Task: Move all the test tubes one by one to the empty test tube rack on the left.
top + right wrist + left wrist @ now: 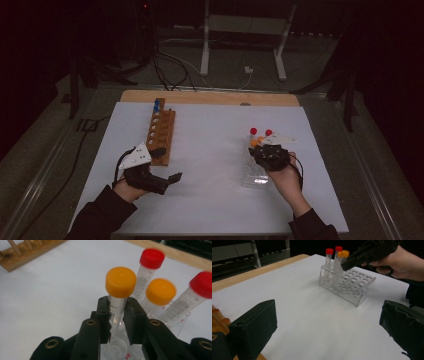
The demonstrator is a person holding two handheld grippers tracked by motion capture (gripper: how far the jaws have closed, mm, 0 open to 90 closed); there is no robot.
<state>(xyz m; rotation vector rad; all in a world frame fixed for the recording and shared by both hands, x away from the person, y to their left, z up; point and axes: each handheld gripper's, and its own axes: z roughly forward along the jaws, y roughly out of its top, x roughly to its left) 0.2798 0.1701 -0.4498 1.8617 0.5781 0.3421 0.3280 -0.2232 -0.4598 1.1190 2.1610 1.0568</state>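
A white table [210, 165] held two racks, and every place here is given relative to the clear rack [352, 288], which stood toward the table's right side. A wooden rack [161, 131] sat well apart from it, far to its left, with a blue-capped tube [156, 105] at its back end.

The right gripper [117, 315] reached over the clear rack from its near side. Its jaws were pressed onto an orange tube [119, 293], pinching the clear body just below the cap, with the cap standing above the jaw tips. The tube's lower end seemed still inside the clear rack or only just above it; the pictures did not settle which. A second orange tube [160, 293] and two red tubes [150, 263] stood just beside it in the same rack.

The left gripper [167, 181] hung well left of the clear rack, near the wooden rack, jaws spread wide and holding nothing.

Risks, as a judgement: the neighbouring tubes stood so close that a tilted lift could have knocked them or dragged the light clear rack along. The smooth, narrow tube could also have slipped or swung in such a high pinch, making it hard to seat later in a wooden rack hole.
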